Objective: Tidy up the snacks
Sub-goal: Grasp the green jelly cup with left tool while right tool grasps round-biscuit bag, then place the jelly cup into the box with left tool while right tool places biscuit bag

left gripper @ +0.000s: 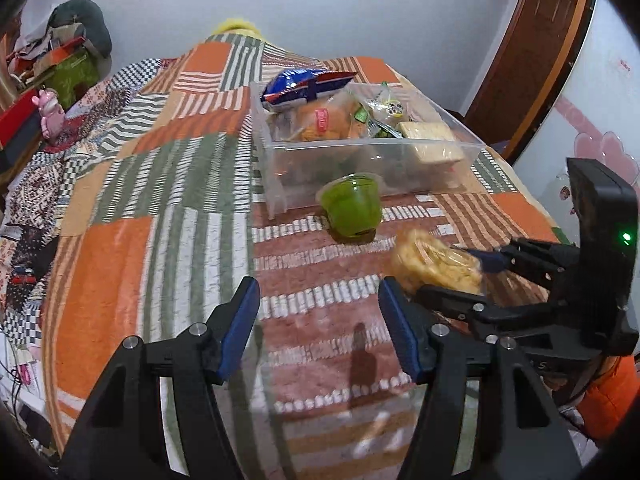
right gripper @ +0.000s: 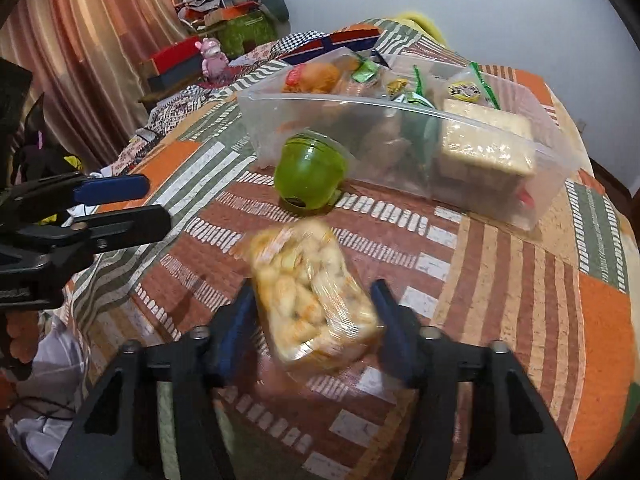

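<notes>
Two handheld grippers are in view above one bed covered by a patchwork quilt [left gripper: 168, 184].

Left gripper [left gripper: 318, 322]: jaws stand apart, with nothing between the two blue pads; only the quilt shows in the gap. It hangs over the brown-striped patch, near the front edge of the bed.

Right gripper [right gripper: 314, 320]: one clear snack packet [right gripper: 312, 292] of pale yellow pieces sits between its two fingers. The packet is blurred, and the pads lie along both of its sides; whether they press on it or merely flank it cannot be told with certainty. In the left wrist view the same packet [left gripper: 434, 264] shows at the tips of the right gripper [left gripper: 460, 270], just above the quilt.

One green cup [right gripper: 310, 172] lies tipped on the quilt, right beside the front wall of the bin and beyond the packet.

One clear plastic bin [right gripper: 404, 104] stands on the quilt behind the cup. Contents counted where legible:
- one blue-and-red crisp bag [left gripper: 308, 84], resting across the far left rim;
- one orange-brown bagged item [left gripper: 324, 120];
- one block of pale crackers [right gripper: 486, 148] at the right end;
- several small green-edged sachets [right gripper: 472, 88], number unclear.

One pink figurine [left gripper: 50, 114] stands beyond the bed at the left.
</notes>
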Motion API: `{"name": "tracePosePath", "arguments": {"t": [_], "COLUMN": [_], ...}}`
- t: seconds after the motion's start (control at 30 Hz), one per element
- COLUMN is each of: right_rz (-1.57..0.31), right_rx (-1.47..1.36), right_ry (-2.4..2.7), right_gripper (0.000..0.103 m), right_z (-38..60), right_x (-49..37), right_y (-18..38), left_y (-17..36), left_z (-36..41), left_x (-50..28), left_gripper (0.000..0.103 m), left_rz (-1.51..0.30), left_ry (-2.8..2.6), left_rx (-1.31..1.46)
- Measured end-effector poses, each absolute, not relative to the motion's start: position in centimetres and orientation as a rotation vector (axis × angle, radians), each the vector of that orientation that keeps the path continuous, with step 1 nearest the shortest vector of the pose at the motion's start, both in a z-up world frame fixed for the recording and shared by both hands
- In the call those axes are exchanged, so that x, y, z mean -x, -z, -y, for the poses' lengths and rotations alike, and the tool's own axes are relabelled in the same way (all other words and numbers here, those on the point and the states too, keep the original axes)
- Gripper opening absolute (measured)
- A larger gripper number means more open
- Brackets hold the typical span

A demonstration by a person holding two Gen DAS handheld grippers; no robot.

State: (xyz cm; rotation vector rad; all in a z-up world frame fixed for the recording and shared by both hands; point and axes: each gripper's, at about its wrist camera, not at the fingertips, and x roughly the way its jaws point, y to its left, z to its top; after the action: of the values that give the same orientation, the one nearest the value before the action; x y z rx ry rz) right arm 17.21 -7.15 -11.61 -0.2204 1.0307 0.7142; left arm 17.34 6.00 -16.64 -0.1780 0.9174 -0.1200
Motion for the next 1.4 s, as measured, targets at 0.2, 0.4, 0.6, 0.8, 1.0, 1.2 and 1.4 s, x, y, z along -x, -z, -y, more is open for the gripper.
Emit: {"name": "tracePosePath", "arguments": {"t": [0.2,0.4,0.6,0.8,1.0,1.2,1.4], "right_rz": [-1.002,-0.977,-0.950,-0.940,-0.897,-0.842,-0.779], "right_rx": [0.162,0.098,0.072,0.052,0.021,0.000,0.006], "right_ry": [-0.621,-0.546,-0.506,-0.498,-0.493,-0.473,-0.450], "right_gripper": [0.043,0.043,0.043,0.043,0.043,0.043,0.043], "right_z": [10.6,13.9,15.7,16.5,17.0,17.4,17.5], "right_x": [-18.3,-18.4,-18.5,-18.6,-19.1,-20.0,-21.3], "right_y": [11.1,10.2,9.5,9.2,7.9,6.1,4.3], "left_y": [17.5,19.1,20.5,20.6,19.1,15.6,12.6], "left_z": [-4.7,-3.4,-2.8,-2.2,-1.4,-0.3,0.5], "left_x": [-20.3,-24.3,-26.6,-26.6,-25.2,-24.1,-25.0], "left_gripper": [0.061,0.061,0.055,0.046,0.046,0.046,0.046], "left_rz": [-0.919,-0.953,-0.978,-0.966,-0.937,-0.852,-0.780], "left_ry": [0.141,0.142,0.145,0.140,0.162,0.193,0.203], "left_rx": [0.205,0.202,0.218,0.185,0.178,0.167,0.134]}}
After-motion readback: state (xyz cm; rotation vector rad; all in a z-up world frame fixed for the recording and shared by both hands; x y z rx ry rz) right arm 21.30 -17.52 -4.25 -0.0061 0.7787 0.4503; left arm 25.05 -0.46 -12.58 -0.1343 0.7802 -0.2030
